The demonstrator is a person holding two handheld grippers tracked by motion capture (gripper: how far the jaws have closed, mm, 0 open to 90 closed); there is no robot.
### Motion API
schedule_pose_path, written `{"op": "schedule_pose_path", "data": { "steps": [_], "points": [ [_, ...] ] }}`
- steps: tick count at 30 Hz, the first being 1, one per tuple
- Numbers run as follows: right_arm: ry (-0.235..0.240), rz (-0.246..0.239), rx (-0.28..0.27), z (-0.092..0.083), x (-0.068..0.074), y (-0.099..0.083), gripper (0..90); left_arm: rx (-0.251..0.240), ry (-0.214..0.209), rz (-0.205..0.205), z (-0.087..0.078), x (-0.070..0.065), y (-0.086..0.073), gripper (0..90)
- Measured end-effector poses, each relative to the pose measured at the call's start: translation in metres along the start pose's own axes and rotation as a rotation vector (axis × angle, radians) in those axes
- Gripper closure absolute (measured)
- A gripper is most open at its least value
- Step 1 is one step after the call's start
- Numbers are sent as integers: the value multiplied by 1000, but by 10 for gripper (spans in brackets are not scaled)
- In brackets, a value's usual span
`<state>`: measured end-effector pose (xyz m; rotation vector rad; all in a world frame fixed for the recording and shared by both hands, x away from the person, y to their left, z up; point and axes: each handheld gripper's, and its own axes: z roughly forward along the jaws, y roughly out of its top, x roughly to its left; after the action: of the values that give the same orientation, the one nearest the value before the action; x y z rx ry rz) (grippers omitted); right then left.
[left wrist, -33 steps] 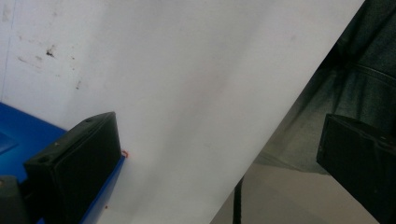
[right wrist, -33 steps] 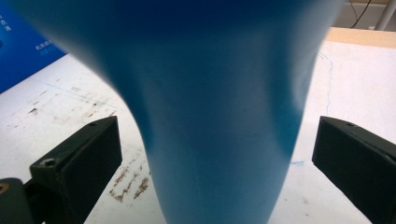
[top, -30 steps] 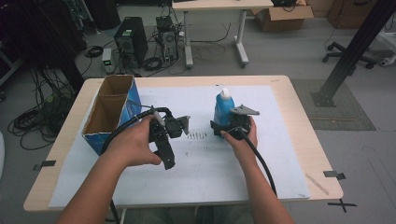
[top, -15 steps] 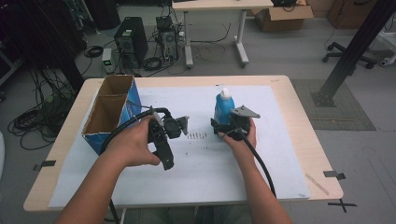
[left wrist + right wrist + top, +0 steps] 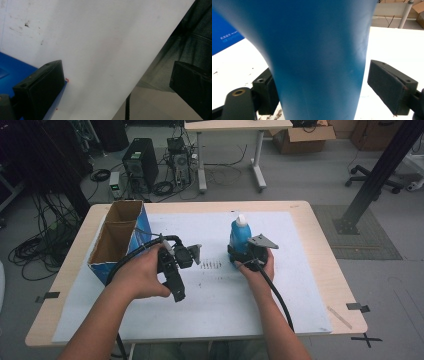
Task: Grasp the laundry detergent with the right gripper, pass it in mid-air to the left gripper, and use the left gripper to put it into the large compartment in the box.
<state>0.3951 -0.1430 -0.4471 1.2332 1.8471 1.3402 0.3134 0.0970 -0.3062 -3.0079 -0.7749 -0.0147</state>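
Observation:
A blue bottle (image 5: 239,236) with a white cap stands upright on the white mat (image 5: 220,290), right of centre. My right gripper (image 5: 241,256) is at its base with the bottle (image 5: 317,50) between the jaws. Those jaws have just been closing; in the right gripper view the right pad (image 5: 387,85) still stands a little off the bottle, while the left pad (image 5: 263,91) is at its side. My left gripper (image 5: 176,285) is held over the mat beside the box. In its own view the left gripper (image 5: 117,72) is open with nothing between the jaws.
An open blue cardboard box (image 5: 122,237) stands at the mat's left edge, close to my left hand. Small dark marks (image 5: 210,265) dot the mat between the two grippers. Beyond the wooden table (image 5: 320,240) are cables, a computer tower and another desk.

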Motion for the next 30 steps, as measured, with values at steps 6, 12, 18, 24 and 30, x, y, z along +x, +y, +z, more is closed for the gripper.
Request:
{"op": "schedule_pose_path", "data": {
  "steps": [6,12,18,24,30],
  "points": [
    [1,-4,-7,0,1,-1,218,1,3,-1,1,0,0,2],
    [-1,-19,-6,1,3,-2,276,1,3,-2,0,0,0,2],
    [-21,-39,-19,1,5,-5,354,2,4,-3,1,0,-1,2],
    [-24,-61,-26,1,7,-6,399,0,6,-4,0,0,0,2],
    [-47,-85,-23,0,9,-5,436,1,5,-2,0,0,0,2]
  ]
}}
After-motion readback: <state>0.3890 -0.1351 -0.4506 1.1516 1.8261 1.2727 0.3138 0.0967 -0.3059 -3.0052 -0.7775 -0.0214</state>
